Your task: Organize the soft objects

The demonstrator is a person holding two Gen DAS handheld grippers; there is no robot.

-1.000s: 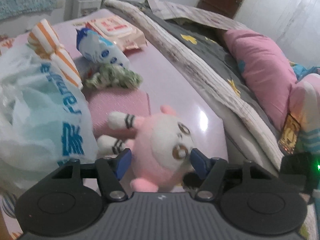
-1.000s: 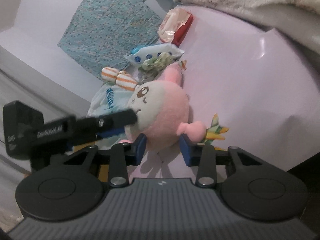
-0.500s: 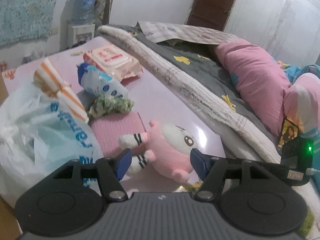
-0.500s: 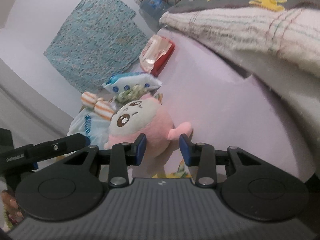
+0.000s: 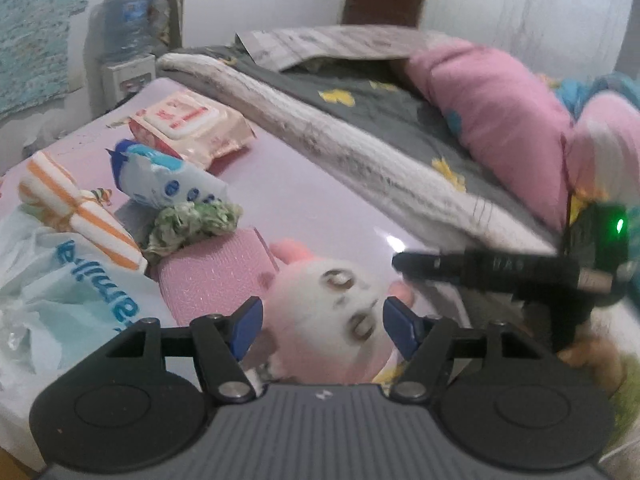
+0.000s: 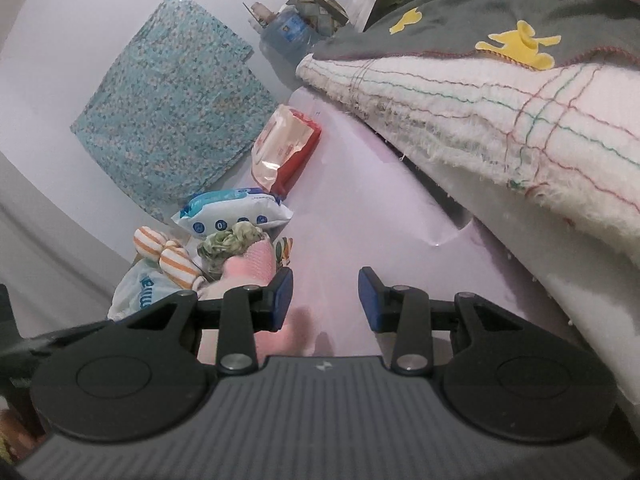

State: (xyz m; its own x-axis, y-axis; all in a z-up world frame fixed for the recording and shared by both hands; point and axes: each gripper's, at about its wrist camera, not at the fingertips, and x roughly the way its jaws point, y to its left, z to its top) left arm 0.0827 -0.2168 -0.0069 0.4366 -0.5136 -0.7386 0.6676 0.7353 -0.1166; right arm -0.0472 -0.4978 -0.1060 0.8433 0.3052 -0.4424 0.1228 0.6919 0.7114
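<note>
A pink plush toy [image 5: 332, 312] with a white face lies on the lilac table [image 5: 304, 200], face up. It sits between the fingers of my left gripper [image 5: 322, 322], whose jaws are opening; a gap shows at the left pad, so nothing is pressed. My right gripper [image 6: 325, 300] stands open over bare table with nothing between its fingers. Only a pink part of the plush [image 6: 292, 334] shows low beside its left finger. In the left wrist view the right gripper [image 5: 480, 268] reaches in as a dark bar from the right.
Piled at the table's left are a pink folded cloth [image 5: 212, 276], a green-white scrunched cloth [image 5: 196, 220], an orange-striped cloth [image 5: 76, 208], a blue-white tissue pack [image 5: 168, 182], a wipes pack [image 5: 192, 128] and a plastic bag [image 5: 60, 300]. A blanket-covered bed [image 5: 360, 152] borders the right.
The right gripper swung right, so the plush slid from between its fingers to the lower left. The left view rolled, the plush sits close between the left fingers, and the right gripper came into view.
</note>
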